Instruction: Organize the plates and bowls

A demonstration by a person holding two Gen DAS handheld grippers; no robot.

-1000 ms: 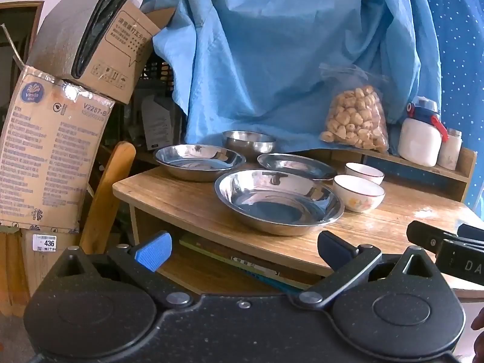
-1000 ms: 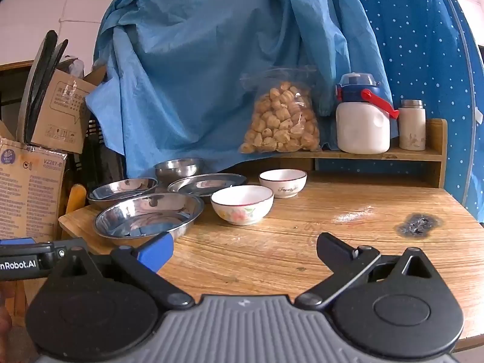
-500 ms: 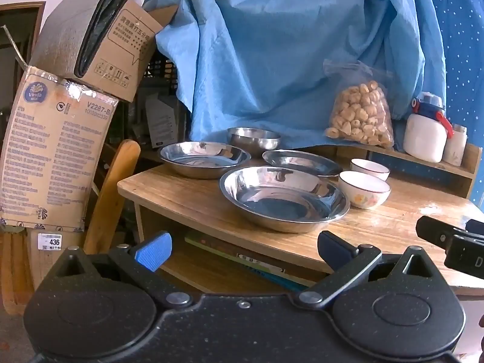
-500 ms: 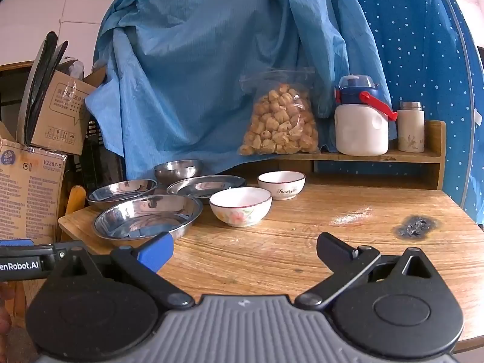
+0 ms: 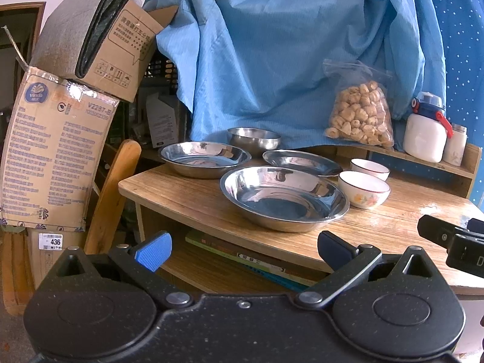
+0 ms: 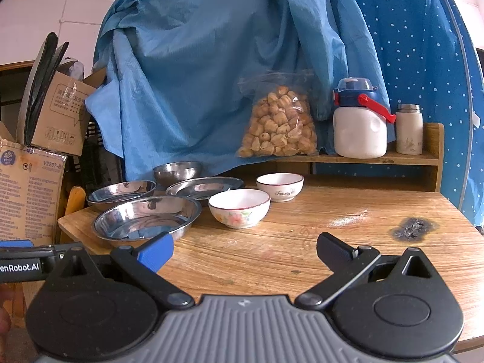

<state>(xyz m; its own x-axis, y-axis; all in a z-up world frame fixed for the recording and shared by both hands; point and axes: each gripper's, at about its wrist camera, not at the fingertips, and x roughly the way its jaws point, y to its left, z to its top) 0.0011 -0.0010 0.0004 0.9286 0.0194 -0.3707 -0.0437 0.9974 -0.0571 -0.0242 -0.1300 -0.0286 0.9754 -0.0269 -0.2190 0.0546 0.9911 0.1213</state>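
Over the last second the left tool (image 5: 242,249) has drifted a little nearer the counter (image 5: 187,193), so the nearest steel plate (image 5: 284,198) sits larger and closer to the middle of its view. The right tool (image 6: 243,249) has barely shifted. I read this as the approach to a first pick; no dish has been moved yet.

Both tools have their fingers spread wide and hold nothing.

Three steel plates, a small steel bowl (image 5: 254,140) behind them, and two white bowls (image 6: 239,207) cluster on the counter's left half. The nearest steel plate lies close to the front edge, with the flowered white bowl just beside it. That leaves little room to slip a finger between those two.

The right half of the counter (image 6: 363,233) is bare wood, good room for stacking. A shelf (image 6: 378,158) with a snack bag and bottles bounds the back.
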